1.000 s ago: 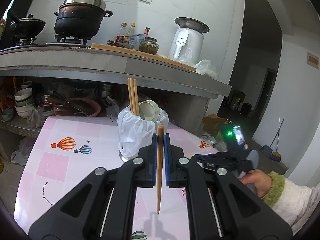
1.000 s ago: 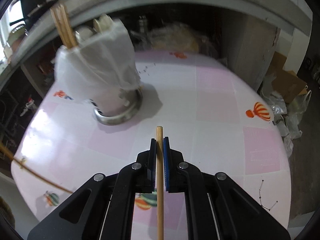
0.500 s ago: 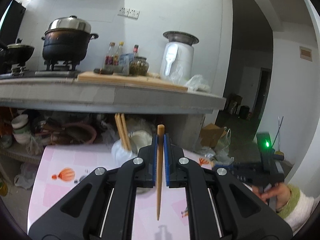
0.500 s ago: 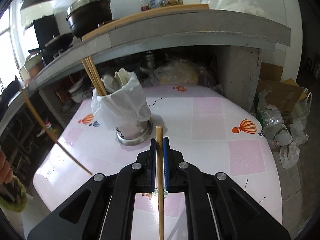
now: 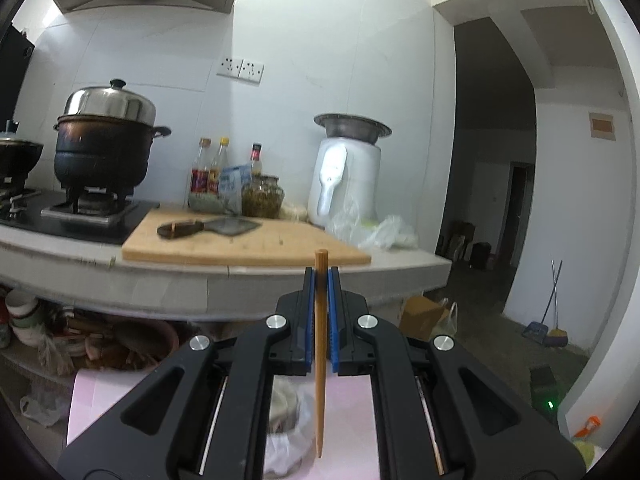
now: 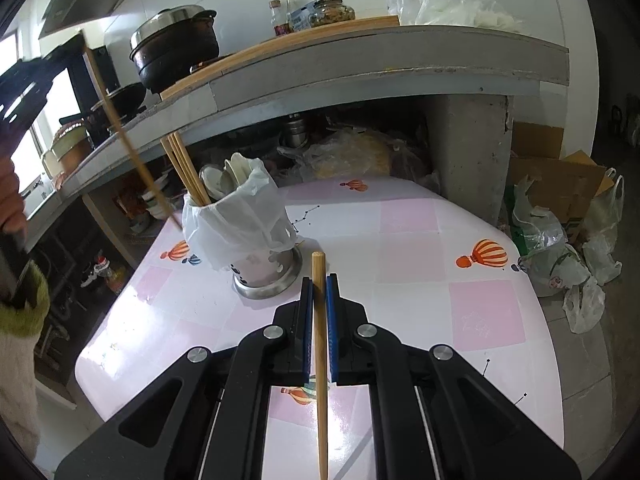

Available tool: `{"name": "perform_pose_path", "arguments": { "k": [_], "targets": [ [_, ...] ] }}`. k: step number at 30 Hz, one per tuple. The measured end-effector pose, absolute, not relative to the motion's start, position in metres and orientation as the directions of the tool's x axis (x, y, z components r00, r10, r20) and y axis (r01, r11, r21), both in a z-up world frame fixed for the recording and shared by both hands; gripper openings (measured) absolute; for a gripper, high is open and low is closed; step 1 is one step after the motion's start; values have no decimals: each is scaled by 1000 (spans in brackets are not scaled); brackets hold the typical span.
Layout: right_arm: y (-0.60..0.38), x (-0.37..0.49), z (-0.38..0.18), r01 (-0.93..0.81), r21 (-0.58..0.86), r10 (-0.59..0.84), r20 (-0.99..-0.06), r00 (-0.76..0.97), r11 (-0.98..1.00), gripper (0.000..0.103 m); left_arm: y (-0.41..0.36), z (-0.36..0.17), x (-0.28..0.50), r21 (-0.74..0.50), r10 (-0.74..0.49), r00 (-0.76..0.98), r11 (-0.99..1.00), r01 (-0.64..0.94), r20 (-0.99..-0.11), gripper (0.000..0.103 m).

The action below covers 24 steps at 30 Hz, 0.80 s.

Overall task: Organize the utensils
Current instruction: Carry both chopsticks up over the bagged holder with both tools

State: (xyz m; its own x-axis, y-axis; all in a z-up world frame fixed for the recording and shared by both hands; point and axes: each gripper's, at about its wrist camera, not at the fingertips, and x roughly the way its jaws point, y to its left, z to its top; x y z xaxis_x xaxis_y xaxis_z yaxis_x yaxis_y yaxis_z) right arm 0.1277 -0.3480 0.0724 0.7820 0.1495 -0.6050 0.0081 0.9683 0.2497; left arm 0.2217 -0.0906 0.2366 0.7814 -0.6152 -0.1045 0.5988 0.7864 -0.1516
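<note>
The pink-checked table (image 6: 408, 240) carries a bag-lined metal utensil holder (image 6: 256, 248) with three chopsticks (image 6: 186, 176) and white spoons (image 6: 230, 172) standing in it. The right gripper (image 6: 319, 280), just this side of the holder, is clenched on one wooden chopstick (image 6: 320, 360) lying lengthwise between its blue pads. The left gripper (image 5: 320, 276) clamps another chopstick (image 5: 320, 360), held above the holder.
</note>
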Motion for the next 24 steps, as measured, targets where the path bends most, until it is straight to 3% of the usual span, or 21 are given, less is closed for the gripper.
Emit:
{"name": "perform_pose_path", "arguments": {
  "k": [9, 24],
  "targets": [
    [-356, 123, 88, -9, 271, 166, -565, 808, 963, 7, -102, 235, 266, -143, -569, 814, 821, 553, -119, 5],
    [-353, 127, 90, -31, 275, 188, -564, 804, 961, 7, -106, 177, 310, -183, -540, 814, 841, 510, -214, 5]
  ]
}}
